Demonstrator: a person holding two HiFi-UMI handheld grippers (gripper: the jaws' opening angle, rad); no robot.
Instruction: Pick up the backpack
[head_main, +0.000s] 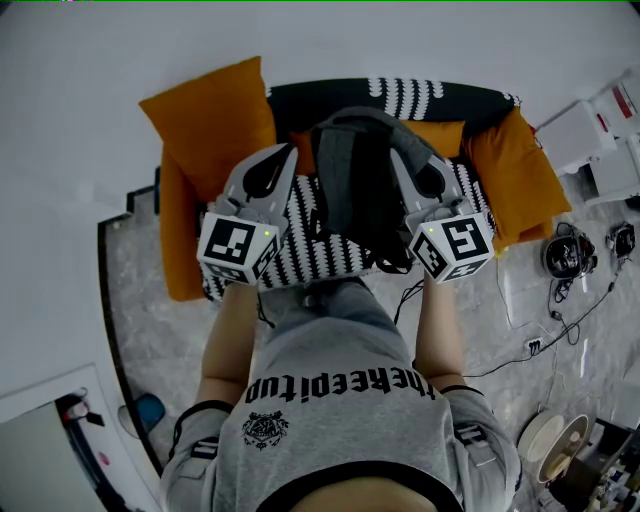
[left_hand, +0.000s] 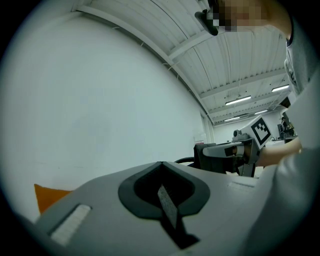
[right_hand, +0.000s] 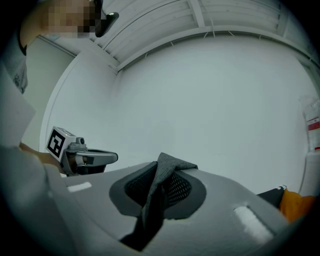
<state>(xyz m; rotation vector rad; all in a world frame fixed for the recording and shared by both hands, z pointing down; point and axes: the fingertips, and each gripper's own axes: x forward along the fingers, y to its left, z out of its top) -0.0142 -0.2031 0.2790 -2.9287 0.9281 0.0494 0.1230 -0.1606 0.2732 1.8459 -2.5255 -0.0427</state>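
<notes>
A grey and black backpack (head_main: 350, 185) hangs between my two grippers, above a sofa. My left gripper (head_main: 288, 152) is at its left upper edge; in the left gripper view the jaws (left_hand: 161, 165) stand closed with a thin grey strap (left_hand: 167, 205) running between them. My right gripper (head_main: 398, 155) is at the backpack's right upper edge. In the right gripper view it (right_hand: 162, 162) is shut on a padded grey shoulder strap (right_hand: 160, 185) with mesh lining. Both grippers point level toward a white wall. Each sees the other across the backpack.
Under the backpack is a sofa with a black-and-white patterned cover (head_main: 330, 255) and orange cushions (head_main: 215, 120) (head_main: 515, 175). On the floor at the right lie cables and headphones (head_main: 570, 250), white boxes (head_main: 600, 130) and bowls (head_main: 560, 445).
</notes>
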